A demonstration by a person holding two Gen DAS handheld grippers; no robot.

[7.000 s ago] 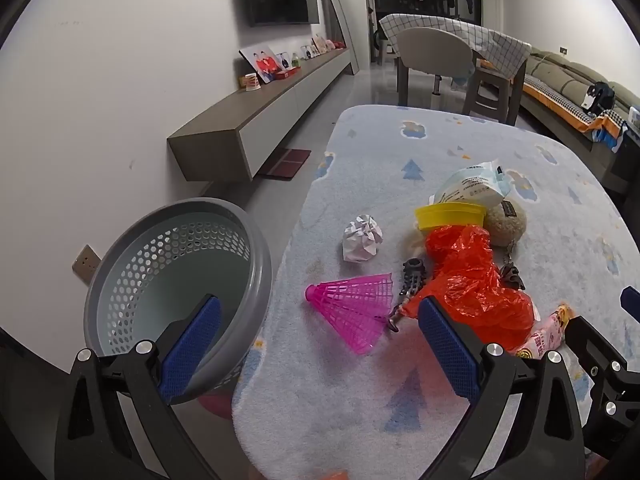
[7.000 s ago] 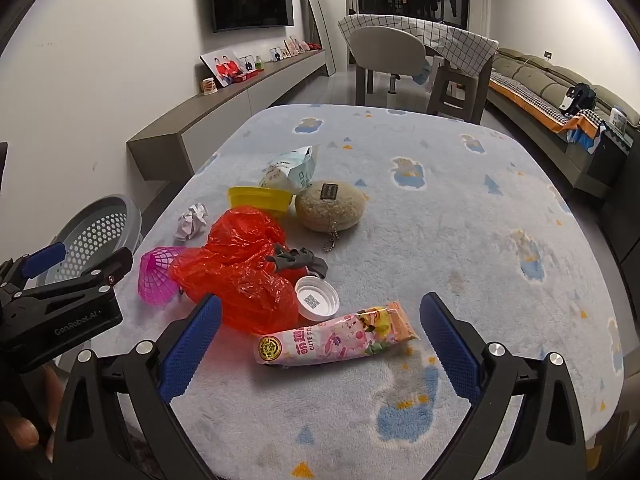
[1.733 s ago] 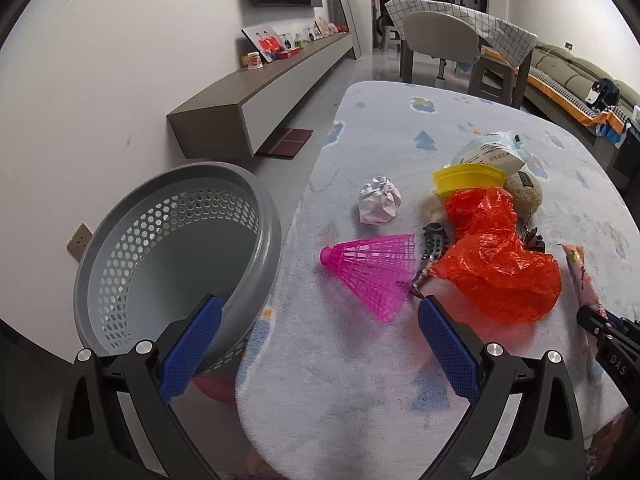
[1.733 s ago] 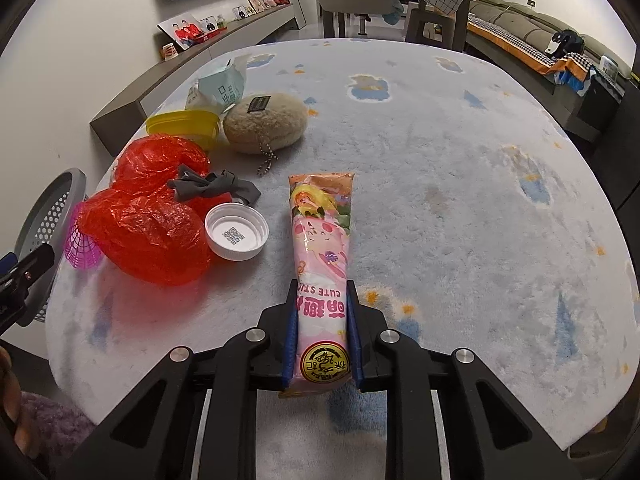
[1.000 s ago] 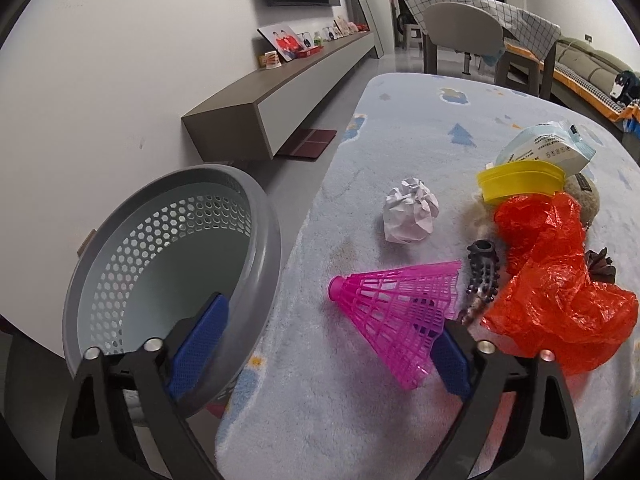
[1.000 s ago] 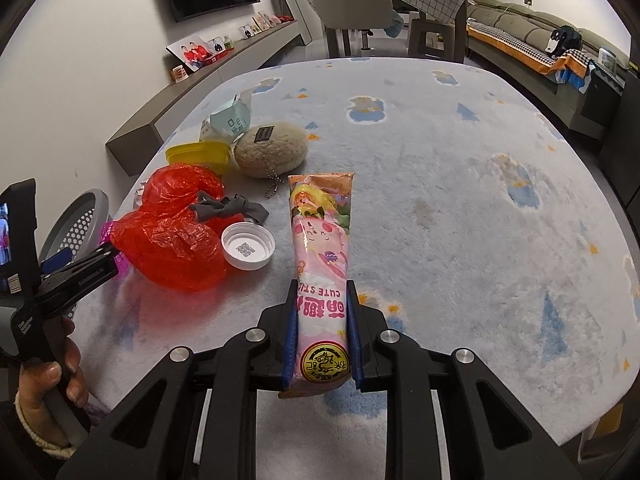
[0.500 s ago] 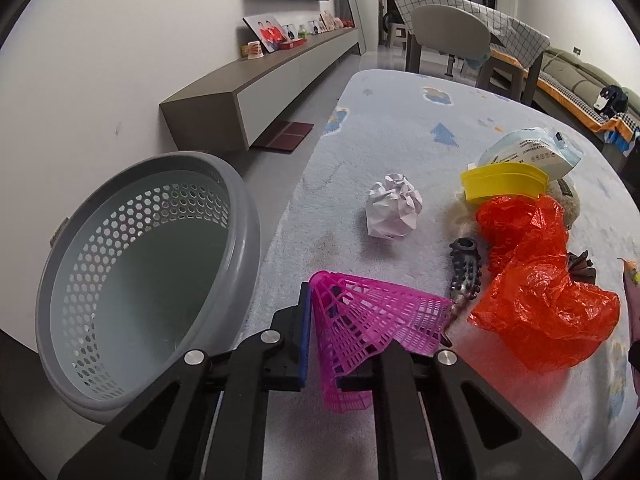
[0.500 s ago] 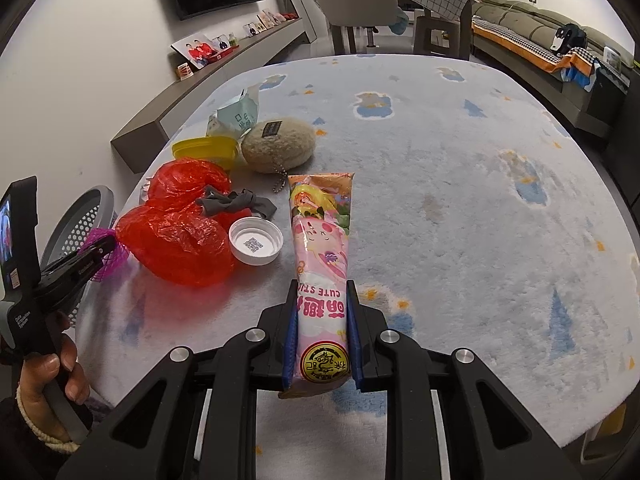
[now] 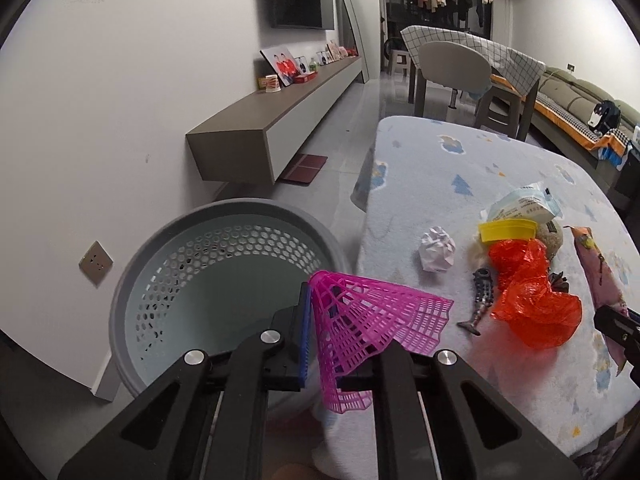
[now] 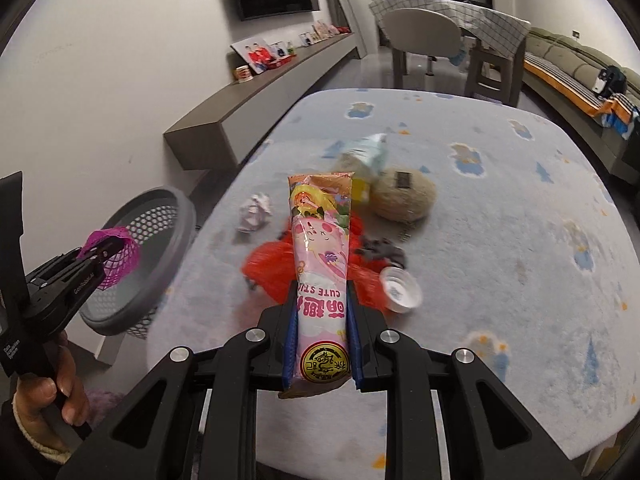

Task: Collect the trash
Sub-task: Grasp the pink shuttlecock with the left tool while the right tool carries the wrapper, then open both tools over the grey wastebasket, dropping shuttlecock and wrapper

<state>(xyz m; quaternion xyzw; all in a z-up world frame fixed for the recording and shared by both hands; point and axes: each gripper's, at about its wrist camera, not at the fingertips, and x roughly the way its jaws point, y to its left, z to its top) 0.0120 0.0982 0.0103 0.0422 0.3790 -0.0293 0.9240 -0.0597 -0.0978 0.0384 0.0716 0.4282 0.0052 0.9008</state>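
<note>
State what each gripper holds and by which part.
Left gripper pinches the pink shuttlecock across its mesh skirt; right gripper clamps the pink snack packet near its bottom end.

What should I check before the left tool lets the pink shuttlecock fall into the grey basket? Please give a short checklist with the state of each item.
1. Left tool shut on the pink shuttlecock: ok.
2. Shuttlecock lifted off the table: ok.
3. Shuttlecock fully above the grey basket opening: not ok; it hangs at the rim on the table side.
4. Basket opening unobstructed: ok.
5. Right tool shut on the pink snack wrapper: ok.
6. Distance between the two tools: cannot tell.
</note>
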